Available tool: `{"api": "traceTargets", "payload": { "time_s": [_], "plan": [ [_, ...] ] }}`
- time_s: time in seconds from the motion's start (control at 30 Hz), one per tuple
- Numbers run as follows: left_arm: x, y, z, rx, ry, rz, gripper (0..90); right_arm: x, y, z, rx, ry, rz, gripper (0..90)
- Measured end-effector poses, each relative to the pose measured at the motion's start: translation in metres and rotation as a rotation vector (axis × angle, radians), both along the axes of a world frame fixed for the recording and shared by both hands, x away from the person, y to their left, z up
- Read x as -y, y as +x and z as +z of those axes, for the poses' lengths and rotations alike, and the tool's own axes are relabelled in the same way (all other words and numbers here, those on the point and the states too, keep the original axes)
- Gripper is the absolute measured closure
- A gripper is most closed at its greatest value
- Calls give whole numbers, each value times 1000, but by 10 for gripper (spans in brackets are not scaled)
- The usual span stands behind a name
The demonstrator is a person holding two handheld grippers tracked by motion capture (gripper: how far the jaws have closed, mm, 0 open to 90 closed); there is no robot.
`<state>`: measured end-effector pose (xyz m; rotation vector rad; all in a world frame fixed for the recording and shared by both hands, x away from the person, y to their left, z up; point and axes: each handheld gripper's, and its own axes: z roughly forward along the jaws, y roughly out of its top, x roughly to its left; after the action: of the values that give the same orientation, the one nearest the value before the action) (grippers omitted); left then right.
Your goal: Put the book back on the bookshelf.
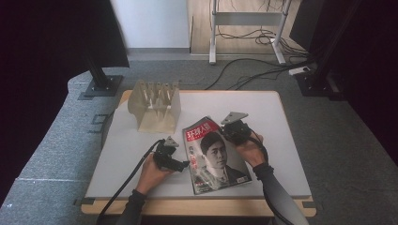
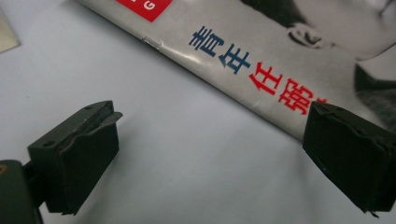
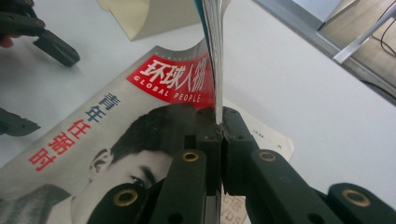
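Right gripper (image 3: 219, 128) pinching magazine (image 1: 213, 154) by right edge, centre frame, edge lifted. Left gripper (image 1: 180, 164) spread wide, low against left edge, spine running lower left to upper right.

We see a magazine (image 1: 213, 154) whose cover carries a black-and-white portrait under a red title block (image 3: 173, 79) with white lettering; down its spine edge run blue characters (image 2: 219, 49), then red ones. It lies on a pale grey bench (image 1: 281, 136) with a light wood edge. The rack (image 1: 155, 105) behind is cream-beige. Both grippers, left (image 1: 180, 164) and right (image 1: 224, 129), are black with grey three-cornered plates; brass-coloured rivets dot the right gripper's black jaws.
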<state>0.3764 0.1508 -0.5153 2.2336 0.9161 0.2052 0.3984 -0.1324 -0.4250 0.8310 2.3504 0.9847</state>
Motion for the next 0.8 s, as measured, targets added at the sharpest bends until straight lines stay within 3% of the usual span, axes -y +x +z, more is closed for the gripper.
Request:
{"api": "traceTargets", "payload": {
  "time_s": [0.1, 0.33, 0.5, 0.7, 0.8],
  "plan": [
    [0, 3, 4, -11, -41, -15, 59, -1, -5, 8, 20, 10, 14, 864],
    [12, 11, 10, -12, -27, -84, 94, -3, -15, 26, 53, 20, 42, 863],
    [20, 19, 8, -43, -19, -120, 129, -2, -20, 34, 73, 25, 57, 863],
    [24, 29, 1, -102, -75, -165, 142, 1, -23, 38, 77, 42, 73, 863],
    [28, 31, 1, -111, -85, -198, 147, 1, -24, 38, 77, 48, 80, 863]
  ]
}}
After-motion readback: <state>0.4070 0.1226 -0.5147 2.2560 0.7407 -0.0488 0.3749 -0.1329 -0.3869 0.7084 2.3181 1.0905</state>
